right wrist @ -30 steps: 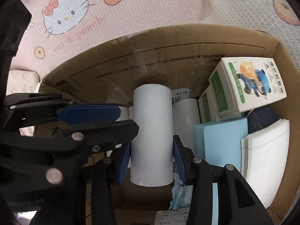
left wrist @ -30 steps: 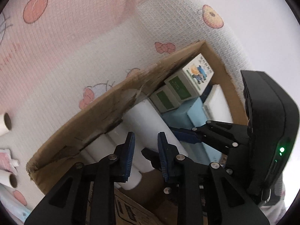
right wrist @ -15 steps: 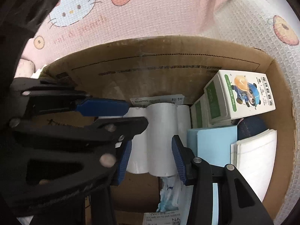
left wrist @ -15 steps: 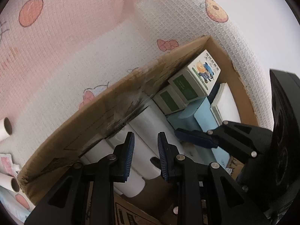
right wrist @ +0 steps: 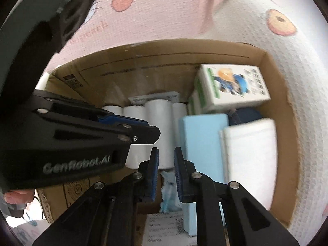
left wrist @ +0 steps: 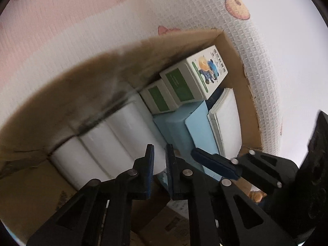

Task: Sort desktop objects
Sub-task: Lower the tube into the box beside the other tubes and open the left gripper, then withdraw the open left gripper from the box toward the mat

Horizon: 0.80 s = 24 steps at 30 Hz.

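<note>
A brown cardboard box holds several white paper rolls lying side by side, green-and-white cartons, a light blue box and a stack of white paper. The same rolls, cartons and box wall show in the left wrist view. My right gripper hovers above the rolls, its jaws nearly closed and empty. My left gripper is also above the rolls, jaws narrow and empty. The left gripper body shows at the left of the right wrist view.
The box sits on a pink and white waffle-weave cloth with cartoon prints. A blue-printed wrapper and a printed paper label lie on the box floor near the front. A dark blue object is wedged behind the paper stack.
The right gripper let go of the white roll, which now lies in the row with the others. It pulled back and up, and its jaws narrowed. The left gripper shifted a little.
</note>
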Motion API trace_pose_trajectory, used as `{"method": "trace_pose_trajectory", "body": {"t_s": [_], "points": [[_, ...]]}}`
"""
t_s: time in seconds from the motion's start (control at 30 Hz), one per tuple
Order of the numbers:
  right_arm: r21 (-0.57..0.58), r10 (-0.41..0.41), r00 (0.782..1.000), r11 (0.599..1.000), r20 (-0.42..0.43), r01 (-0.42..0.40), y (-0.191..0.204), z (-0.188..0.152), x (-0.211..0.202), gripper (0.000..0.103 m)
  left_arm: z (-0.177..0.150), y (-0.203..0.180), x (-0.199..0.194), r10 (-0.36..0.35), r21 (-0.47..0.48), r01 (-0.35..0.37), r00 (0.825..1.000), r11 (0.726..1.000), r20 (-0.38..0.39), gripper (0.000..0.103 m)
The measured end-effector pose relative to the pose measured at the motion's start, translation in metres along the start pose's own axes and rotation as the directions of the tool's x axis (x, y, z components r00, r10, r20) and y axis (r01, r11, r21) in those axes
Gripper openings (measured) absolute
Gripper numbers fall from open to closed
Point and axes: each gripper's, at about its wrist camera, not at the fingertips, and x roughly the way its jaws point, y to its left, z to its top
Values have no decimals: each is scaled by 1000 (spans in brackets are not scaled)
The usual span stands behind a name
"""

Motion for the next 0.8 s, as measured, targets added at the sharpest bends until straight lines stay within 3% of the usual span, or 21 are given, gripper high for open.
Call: {"method": "trace_pose_trajectory", "body": {"t_s": [0.13,0.23,0.33,0.47,0.67,0.8], "points": [[10,-11,1000,1000,7,11,-8,-4,-8,12,3,-8,9,-1,-13,0,1000,1000,-27,12],[-25,-106,994,994,32,107,-8,-4,-12,13,7,-9,21,34,-29,-35,998,999,-61,12],[-17,-102,994,995,27,103,-10,-3,-12,13,7,-3,27,25,-69,-30,997,997,-71,11],[-26,-121,992,992,34,122,-13,-4,-11,13,7,-2,28,83,-79,-86,996,993,-41,9],[-41,-134,990,990,39,136,-16,-6,-9,13,4,-4,27,76,-93,-79,997,993,-32,9],[-54,-137,989,989,57,140,-14,-6,-9,13,-3,-9,6,101,-79,-98,994,992,34,14]]}}
